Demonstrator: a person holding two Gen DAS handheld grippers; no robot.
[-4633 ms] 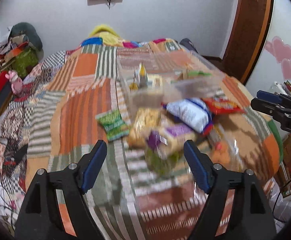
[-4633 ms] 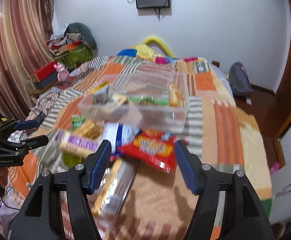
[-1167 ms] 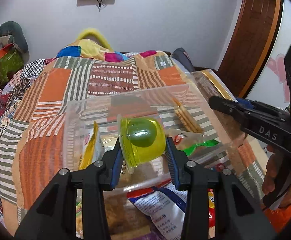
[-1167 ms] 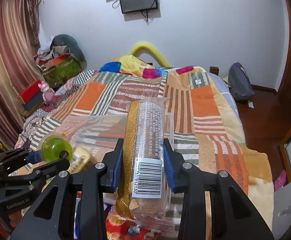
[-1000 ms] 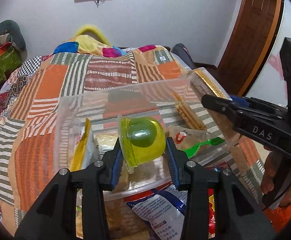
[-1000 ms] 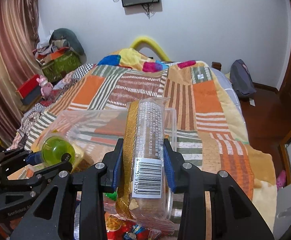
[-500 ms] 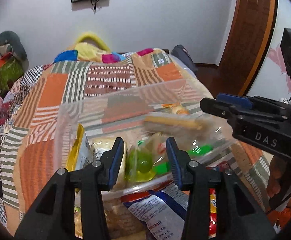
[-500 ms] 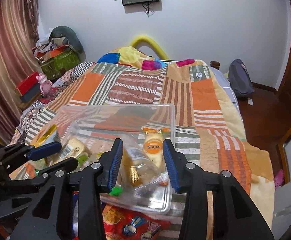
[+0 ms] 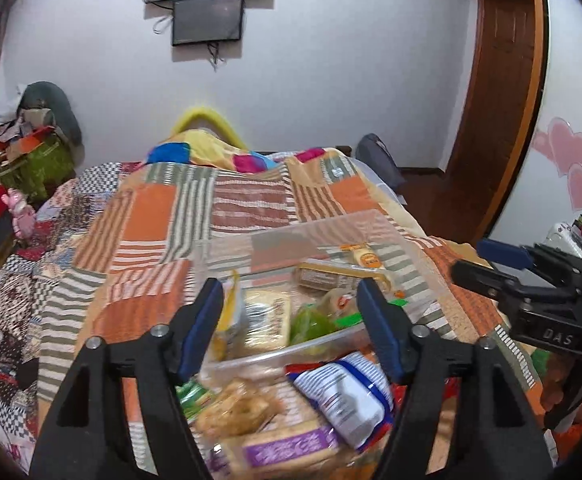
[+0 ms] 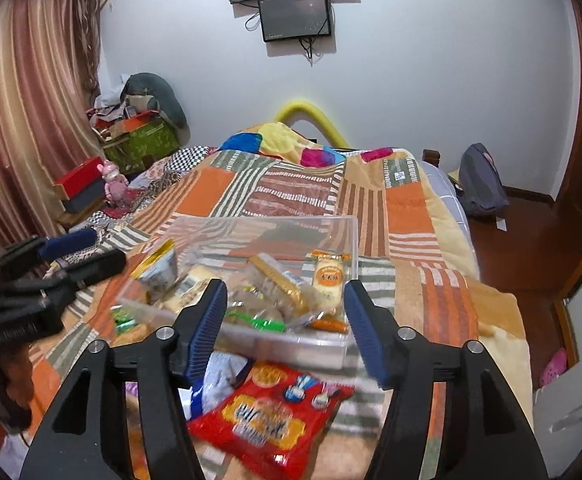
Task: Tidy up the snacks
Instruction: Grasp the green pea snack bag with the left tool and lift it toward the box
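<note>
A clear plastic bin (image 9: 331, 222) (image 10: 267, 220) sits on the quilt and holds several snacks. Among them are a green jelly cup (image 9: 309, 322) and a gold-edged biscuit sleeve (image 9: 331, 276) (image 10: 277, 282). My left gripper (image 9: 288, 300) hovers above the bin's near wall, its jaws opening with nothing between the pads. My right gripper (image 10: 286, 296) hovers likewise, its jaws opening and empty. On the quilt in front of the bin lie a red snack bag (image 10: 267, 412), a white-and-blue bag (image 9: 339, 396) and a purple-labelled pack (image 9: 287, 446).
The patchwork quilt (image 10: 407, 208) covers the whole bed. A red box (image 10: 79, 182) and a pink toy (image 10: 113, 182) sit off its left side. A backpack (image 10: 483, 184) lies on the floor at the right, near a wooden door (image 9: 503, 100).
The left gripper let go of the jelly cup and the right one let go of the biscuit sleeve; both now lie in the bin. Both grippers opened, pulled back and rose.
</note>
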